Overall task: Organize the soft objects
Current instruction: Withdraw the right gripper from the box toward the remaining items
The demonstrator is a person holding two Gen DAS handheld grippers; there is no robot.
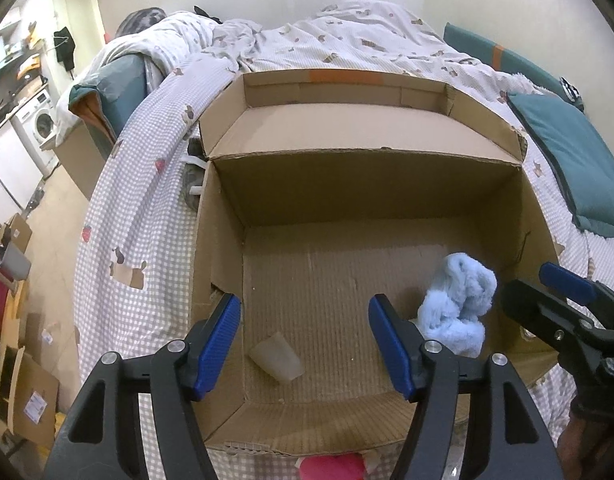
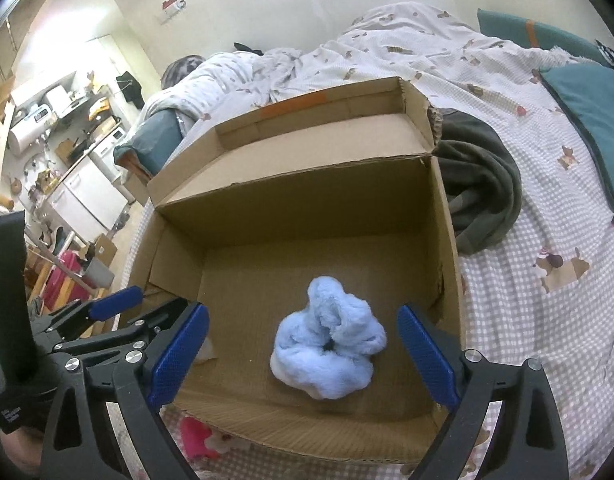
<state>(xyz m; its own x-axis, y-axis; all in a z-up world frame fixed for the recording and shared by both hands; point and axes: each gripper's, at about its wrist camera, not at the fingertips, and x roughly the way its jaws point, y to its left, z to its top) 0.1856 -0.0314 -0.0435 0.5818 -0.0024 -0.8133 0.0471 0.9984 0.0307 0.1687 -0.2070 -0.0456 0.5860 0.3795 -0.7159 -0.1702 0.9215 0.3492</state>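
An open cardboard box [image 1: 387, 184] [image 2: 307, 200] sits on a bed. A fluffy light blue soft item [image 2: 327, 348] lies on the box floor at the right; it also shows in the left wrist view [image 1: 459, 304]. My right gripper [image 2: 303, 356] is open and empty, its jaws wide on either side of the blue item, above it. My left gripper [image 1: 307, 344] is open and empty over the box's near left part. A pink soft item [image 1: 331, 466] [image 2: 197, 436] lies on the bed just in front of the box.
A small pale scrap [image 1: 277, 362] lies on the box floor. A dark green garment [image 2: 479, 192] is heaped right of the box. Teal pillows [image 1: 571, 160] lie at the right. A rumpled duvet [image 1: 307, 36] is behind. The floor with cartons [image 1: 23, 380] is at the left.
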